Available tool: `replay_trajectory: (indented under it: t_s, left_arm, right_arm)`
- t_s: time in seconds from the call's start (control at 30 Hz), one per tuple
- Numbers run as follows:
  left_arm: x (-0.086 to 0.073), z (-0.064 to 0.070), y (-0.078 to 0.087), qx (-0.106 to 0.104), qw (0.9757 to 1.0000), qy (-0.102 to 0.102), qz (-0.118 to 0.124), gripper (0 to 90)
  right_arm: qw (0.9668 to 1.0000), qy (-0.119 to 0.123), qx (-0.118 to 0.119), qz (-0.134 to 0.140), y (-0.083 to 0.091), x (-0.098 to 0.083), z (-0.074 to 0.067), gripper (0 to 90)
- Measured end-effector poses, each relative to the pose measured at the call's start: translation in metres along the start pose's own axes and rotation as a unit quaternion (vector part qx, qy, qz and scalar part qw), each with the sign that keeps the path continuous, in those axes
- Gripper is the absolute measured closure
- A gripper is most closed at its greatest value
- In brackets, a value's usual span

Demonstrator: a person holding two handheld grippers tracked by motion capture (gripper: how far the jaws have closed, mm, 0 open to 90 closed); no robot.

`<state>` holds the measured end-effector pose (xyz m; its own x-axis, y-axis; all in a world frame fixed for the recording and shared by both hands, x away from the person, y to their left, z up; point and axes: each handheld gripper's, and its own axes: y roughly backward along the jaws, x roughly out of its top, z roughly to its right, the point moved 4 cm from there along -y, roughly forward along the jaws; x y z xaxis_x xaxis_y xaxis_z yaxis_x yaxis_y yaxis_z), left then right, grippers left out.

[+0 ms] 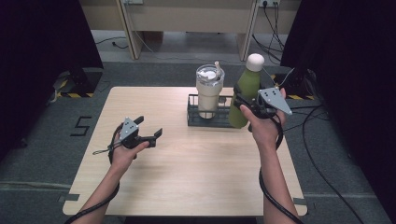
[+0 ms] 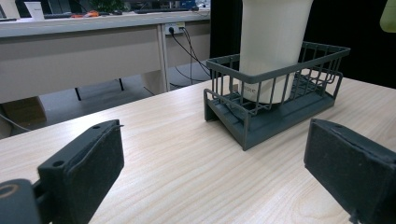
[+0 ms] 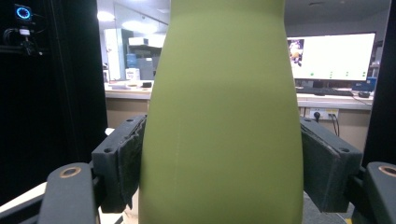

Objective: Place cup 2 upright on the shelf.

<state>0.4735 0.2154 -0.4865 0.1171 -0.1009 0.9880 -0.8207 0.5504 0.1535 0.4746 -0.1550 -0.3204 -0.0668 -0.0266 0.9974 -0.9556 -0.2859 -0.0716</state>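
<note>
A green bottle with a white cap is clamped at its middle by my right gripper, which is shut on it. It hangs tilted at the right end of a dark wire basket. In the right gripper view the bottle sits between both pads of the gripper. A cream tumbler with lid and straw stands in the basket's left half. My left gripper is open over the table's left side. Its view shows the basket, the tumbler and a corner of the bottle beyond the open gripper.
The light wooden table has bare surface in front of the basket. Beyond it stand wooden desk legs and floor cables. Dark curtains hang at both sides. Cables run on the floor to the right.
</note>
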Motion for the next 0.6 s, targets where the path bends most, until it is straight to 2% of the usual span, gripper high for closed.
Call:
replay_trajectory:
  t_s: [0.6]
  left_arm:
    - [0.001,-0.001,0.000,0.001,1.0000,0.003,0.002,4.0]
  right_arm:
    - [0.9999,-0.001,-0.011,-0.005,-0.016,0.004,0.005,25.1]
